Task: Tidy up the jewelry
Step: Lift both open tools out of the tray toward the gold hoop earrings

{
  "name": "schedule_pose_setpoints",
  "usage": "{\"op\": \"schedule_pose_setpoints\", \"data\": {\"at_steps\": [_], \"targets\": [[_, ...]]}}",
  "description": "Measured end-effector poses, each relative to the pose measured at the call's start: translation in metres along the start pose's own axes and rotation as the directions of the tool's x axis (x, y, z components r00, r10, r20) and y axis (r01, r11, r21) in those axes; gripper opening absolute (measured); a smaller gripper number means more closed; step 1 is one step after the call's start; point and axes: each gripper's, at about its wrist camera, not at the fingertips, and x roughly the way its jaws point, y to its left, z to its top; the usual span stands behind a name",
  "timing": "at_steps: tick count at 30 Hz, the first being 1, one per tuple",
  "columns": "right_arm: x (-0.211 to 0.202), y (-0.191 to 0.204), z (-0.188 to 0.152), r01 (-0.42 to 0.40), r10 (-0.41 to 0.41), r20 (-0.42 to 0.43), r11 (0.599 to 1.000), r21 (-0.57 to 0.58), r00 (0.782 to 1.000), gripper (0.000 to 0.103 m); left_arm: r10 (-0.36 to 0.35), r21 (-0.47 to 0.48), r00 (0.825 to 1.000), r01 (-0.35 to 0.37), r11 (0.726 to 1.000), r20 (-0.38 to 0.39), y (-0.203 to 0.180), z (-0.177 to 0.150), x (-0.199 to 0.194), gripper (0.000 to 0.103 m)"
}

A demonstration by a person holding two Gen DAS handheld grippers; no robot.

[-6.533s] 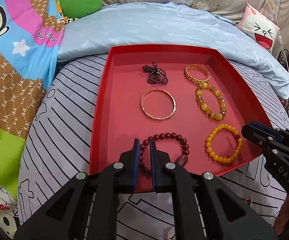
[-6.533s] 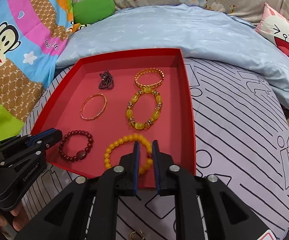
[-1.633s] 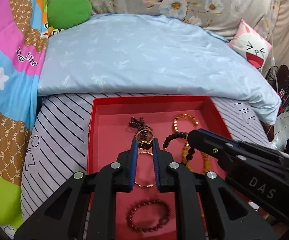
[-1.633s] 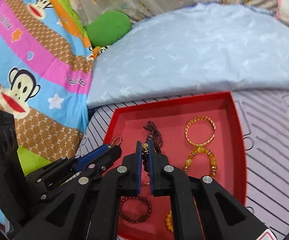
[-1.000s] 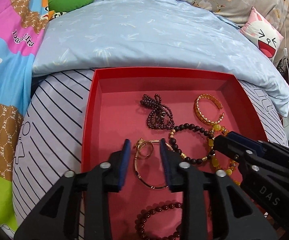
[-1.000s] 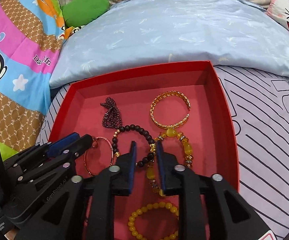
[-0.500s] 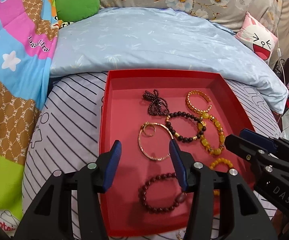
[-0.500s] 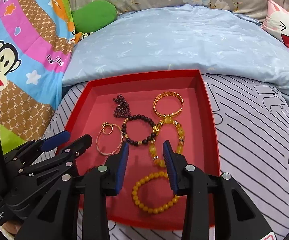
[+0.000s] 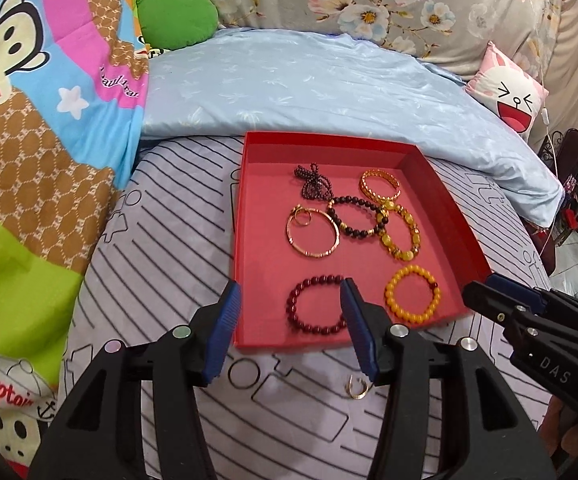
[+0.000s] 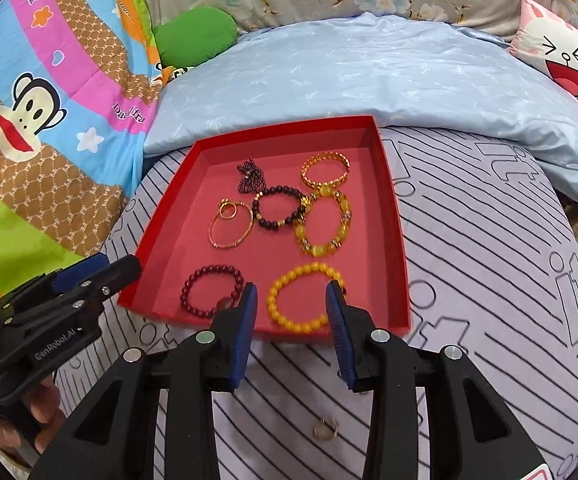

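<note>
A red tray on the striped sheet holds several pieces. Among them are a black bead bracelet, a thin gold bangle with a small gold ring on it, a dark red bead bracelet and an orange bead bracelet. My left gripper hangs open and empty over the tray's near edge. My right gripper is open and empty above the orange bead bracelet. Another gold ring lies on the sheet in front of the tray.
A light blue quilt lies behind the tray. A monkey-print blanket rises at the left, with a green cushion and a pink rabbit pillow further back. A hand holds the left gripper.
The gold ring and the black bead bracelet, gripped earlier, now lie in the tray. Both grippers opened wider, rose and drew back to the tray's near edge.
</note>
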Motion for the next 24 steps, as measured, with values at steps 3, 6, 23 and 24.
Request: {"op": "schedule_pose_setpoints", "data": {"at_steps": [3,6,23,24], "targets": [[-0.006,-0.005,-0.013,0.004,-0.004,-0.011,1.000,0.007,1.000,0.036,-0.001,0.003,1.000,0.001,1.000,-0.009,-0.002,-0.013,-0.008,0.051],[-0.011,-0.009,-0.026,0.008,-0.007,-0.018,1.000,0.013,1.000,0.036,0.005,0.012,1.000,-0.004,1.000,-0.017,-0.005,-0.027,-0.012,0.052],[-0.001,-0.009,-0.085,0.037,-0.039,-0.090,0.999,-0.023,0.995,0.036,0.015,0.024,0.997,-0.013,1.000,-0.079,-0.021,-0.082,-0.009,0.052],[0.001,-0.009,-0.086,0.039,-0.041,-0.096,0.999,-0.022,0.995,0.036,0.014,0.024,0.996,-0.012,1.000,-0.083,-0.022,-0.083,-0.008,0.052]]}}
